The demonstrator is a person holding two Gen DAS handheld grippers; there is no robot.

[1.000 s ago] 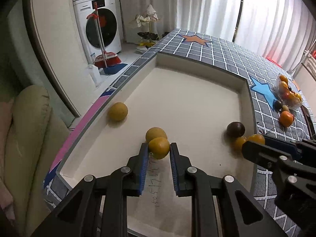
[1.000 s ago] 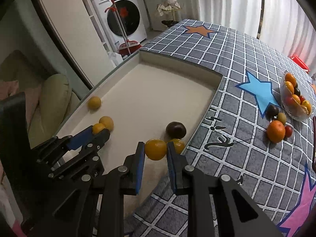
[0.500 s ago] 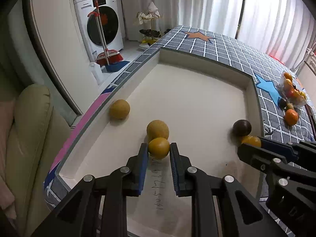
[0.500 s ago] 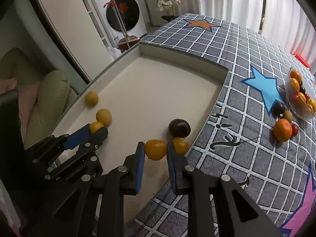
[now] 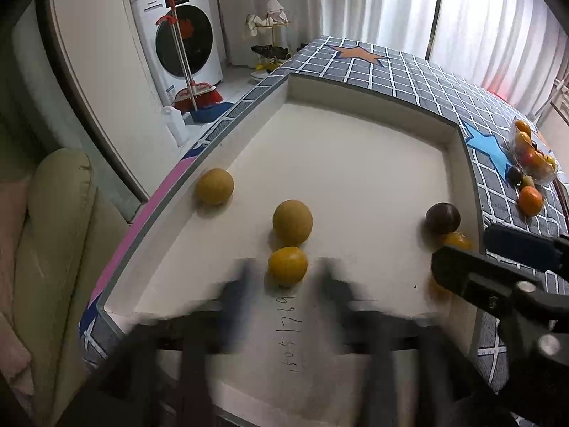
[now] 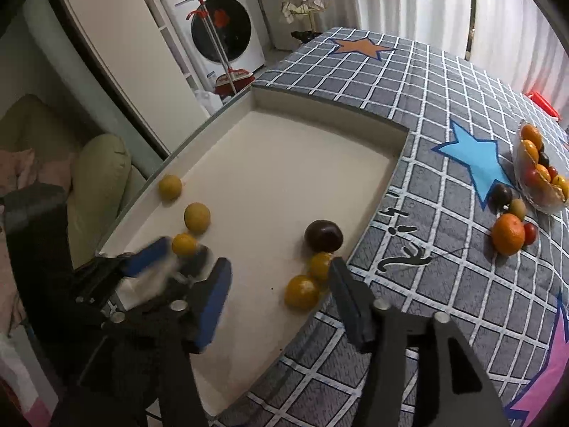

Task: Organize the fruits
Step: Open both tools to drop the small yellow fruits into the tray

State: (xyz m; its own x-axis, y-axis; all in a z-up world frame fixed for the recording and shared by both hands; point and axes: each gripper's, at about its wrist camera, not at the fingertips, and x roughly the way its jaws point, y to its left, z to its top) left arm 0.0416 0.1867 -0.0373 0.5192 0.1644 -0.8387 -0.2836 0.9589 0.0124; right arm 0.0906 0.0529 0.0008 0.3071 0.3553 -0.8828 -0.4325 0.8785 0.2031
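Observation:
A shallow white tray (image 5: 355, 149) (image 6: 284, 163) lies on the checked cloth. My left gripper (image 5: 286, 284) is open and motion-blurred; a small orange fruit (image 5: 287, 265) (image 6: 184, 244) rests on the tray floor between its fingers, against a yellow round fruit (image 5: 292, 222) (image 6: 197, 217). Another yellow fruit (image 5: 214, 186) (image 6: 170, 187) sits by the left wall. My right gripper (image 6: 281, 295) is open; an orange fruit (image 6: 301, 291) lies on the tray between its fingers, next to a second orange one (image 6: 320, 266) and a dark plum (image 6: 323, 236) (image 5: 442, 217).
A clear bowl of mixed fruit (image 6: 540, 174) stands on the cloth at right, with an orange (image 6: 508, 234), a dark fruit (image 6: 500, 195) and small ones beside it. A washing machine (image 5: 177, 49) and a sofa arm (image 5: 53, 249) lie beyond the table's left edge.
Both grippers have opened. Each has let go of its orange fruit, which now rests on the tray floor. The left gripper is blurred with motion.

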